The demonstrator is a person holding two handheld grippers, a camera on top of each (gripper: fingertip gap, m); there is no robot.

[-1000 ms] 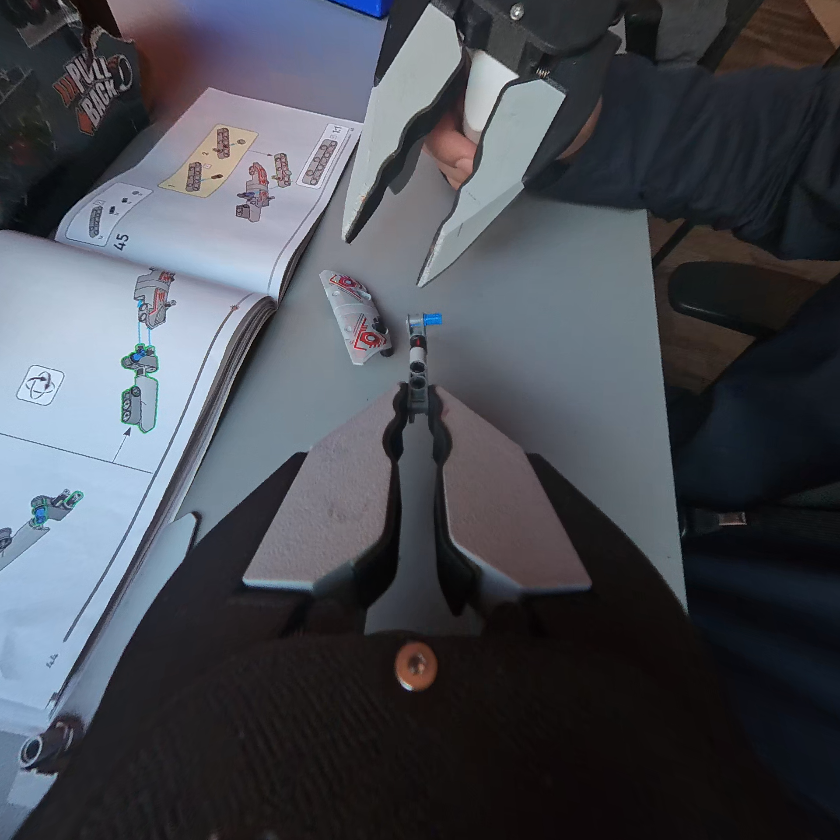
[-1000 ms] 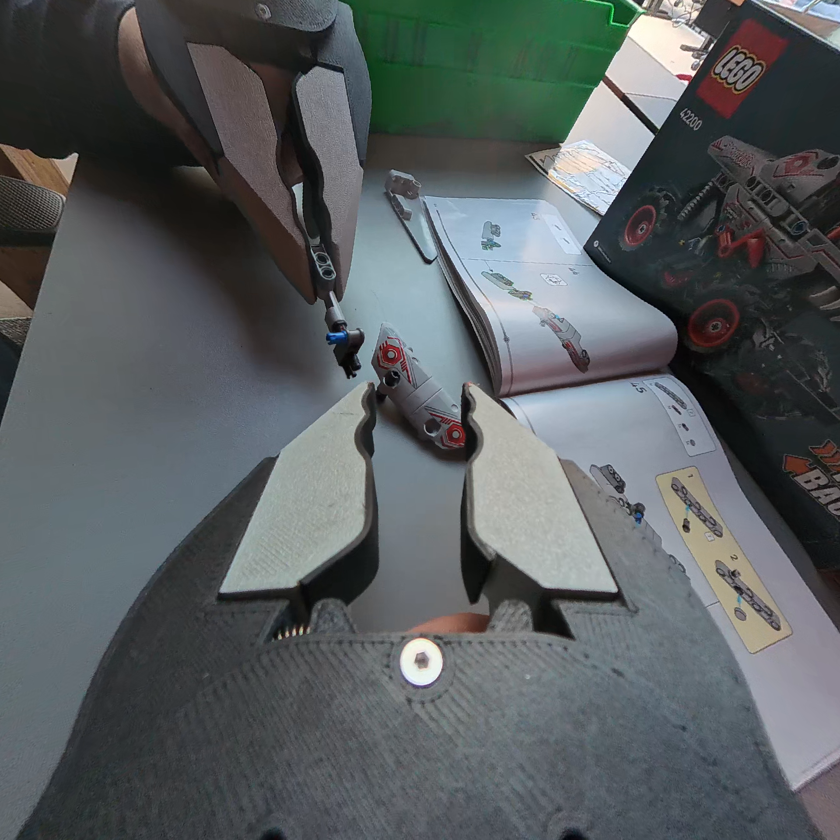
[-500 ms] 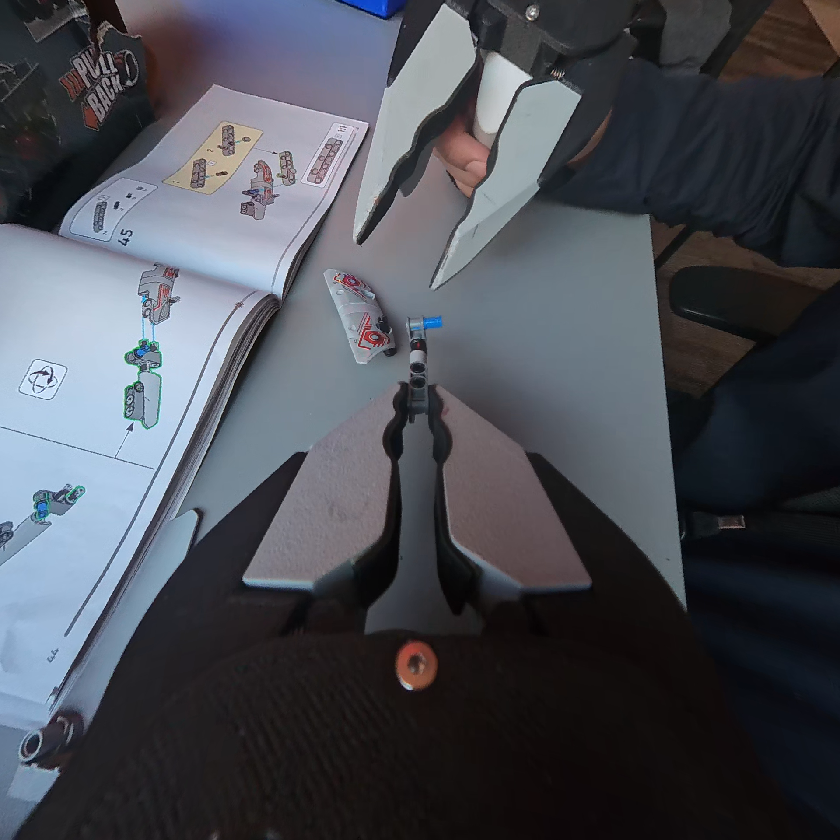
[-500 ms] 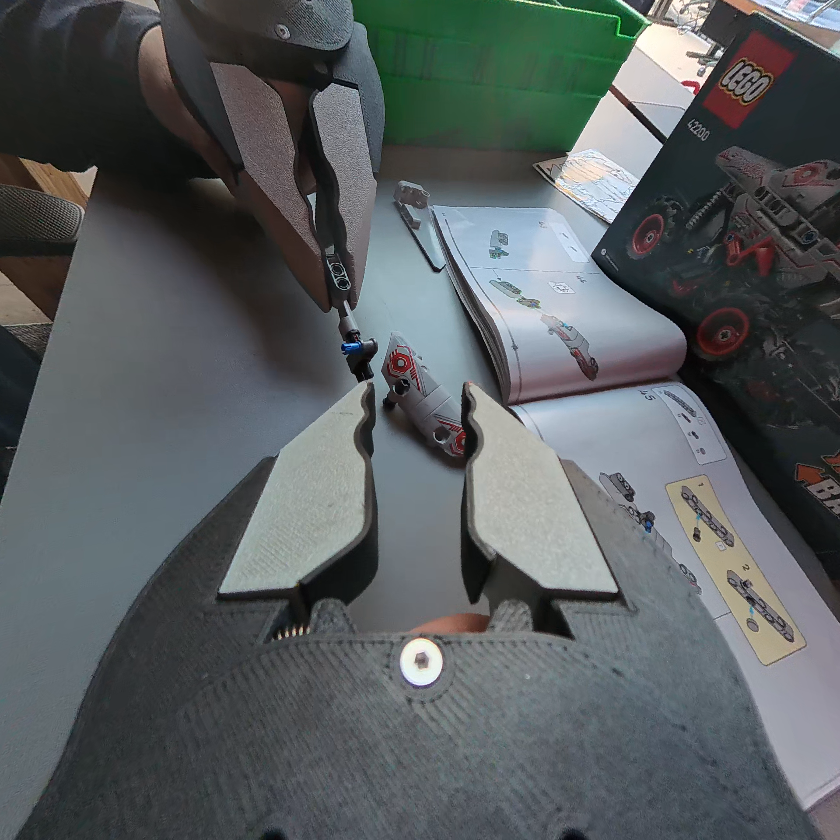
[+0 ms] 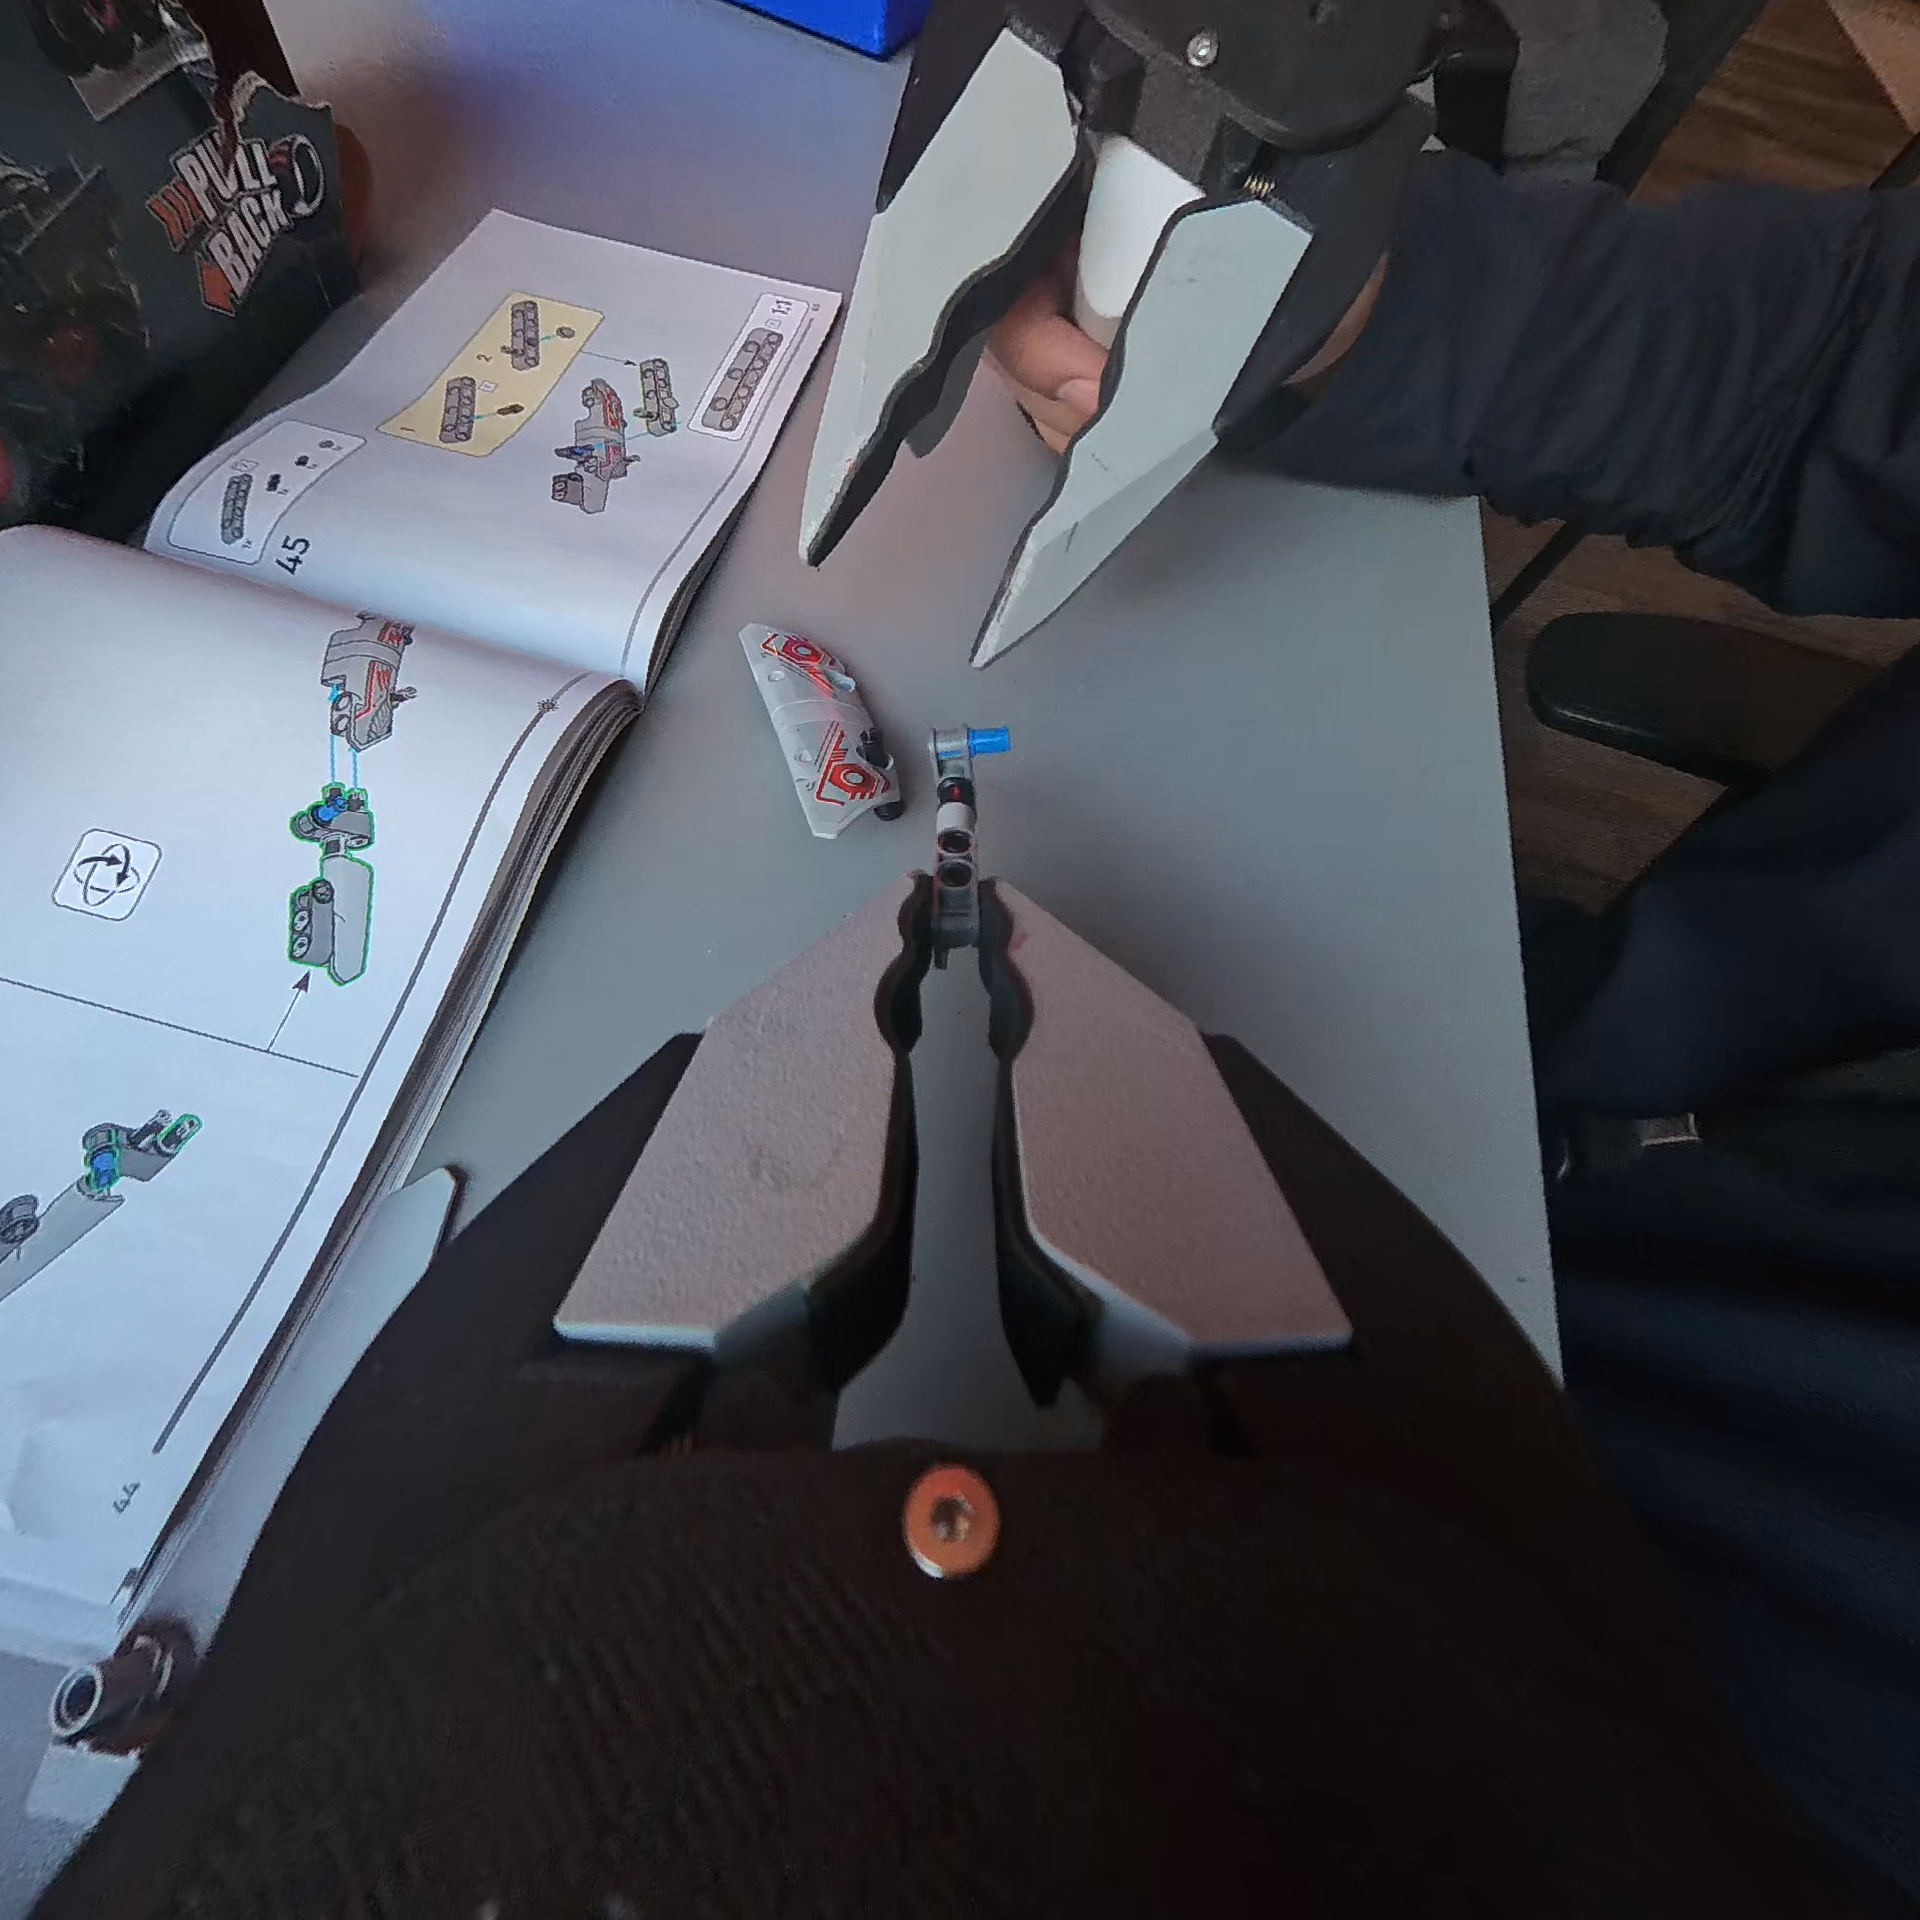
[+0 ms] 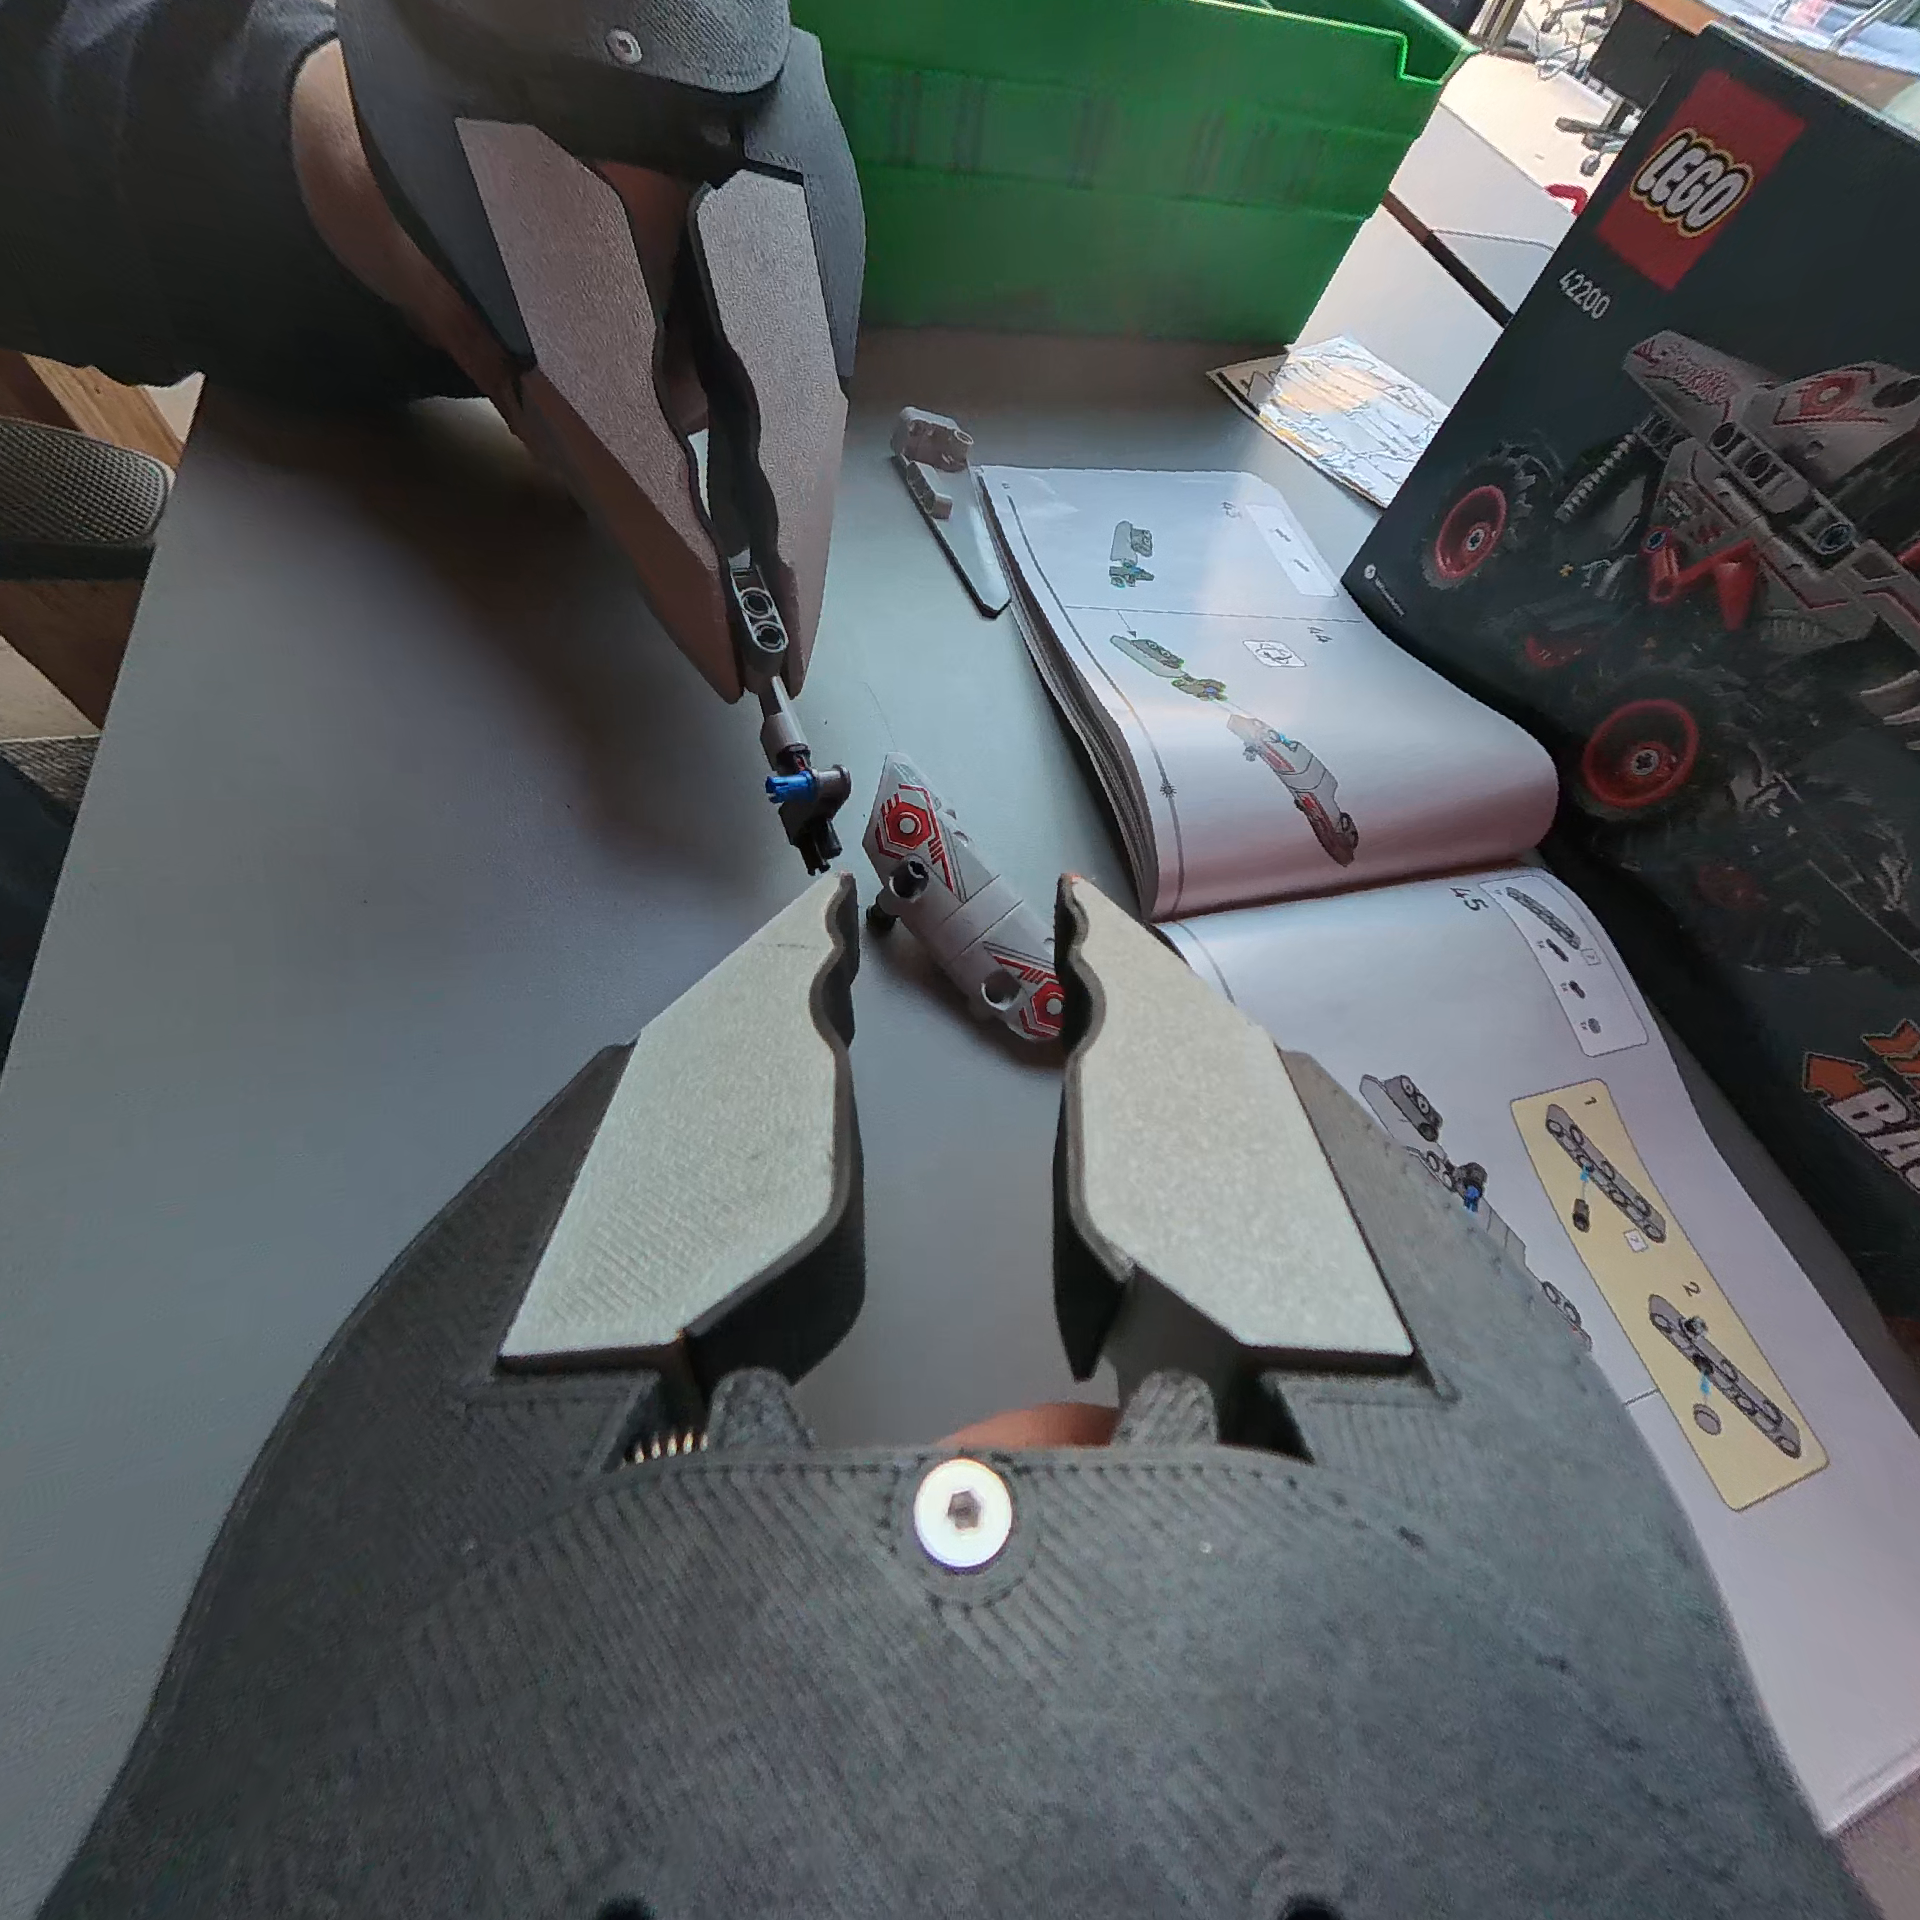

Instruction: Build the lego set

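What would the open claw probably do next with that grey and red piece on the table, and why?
Probably ease forward and close on it. The right gripper is open and empty, with the grey and red panel lying on the table between its tips, while the left gripper holds the small pin assembly close beside it, likely to join them.

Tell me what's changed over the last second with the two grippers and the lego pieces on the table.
Little has changed. The open right gripper drew back slightly from the grey panel with red stickers, which appears farther out past its fingertips; it grasped nothing. The left gripper stayed shut on the thin connector assembly with the blue pin, hardly moving. The panel, instruction booklet and set box stayed put.
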